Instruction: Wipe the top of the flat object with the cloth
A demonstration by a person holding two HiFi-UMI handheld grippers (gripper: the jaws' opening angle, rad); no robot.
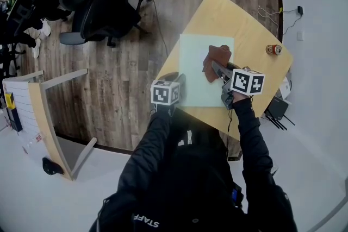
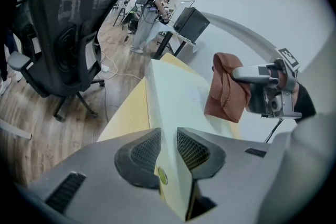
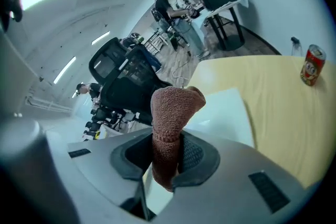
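The left gripper (image 2: pixel 168 147) clamps the near-left edge of the board (image 2: pixel 173 97); the right gripper (image 3: pixel 167 152) pinches the cloth (image 3: pixel 173 107). Wiping hard might twist the board free or drop the cloth.

The flat object (image 1: pixel 193 57) lay on the worktop (image 1: pixel 244 24), its near left edge between the left tool's (image 2: pixel 168 150) jaws. The cloth (image 1: pixel 216 57), clamped in the right tool (image 3: pixel 168 152), sat over its right part. A can (image 1: pixel 273 50) stood farther right, and chairs (image 1: pixel 103 2) stood on the floor to the left.
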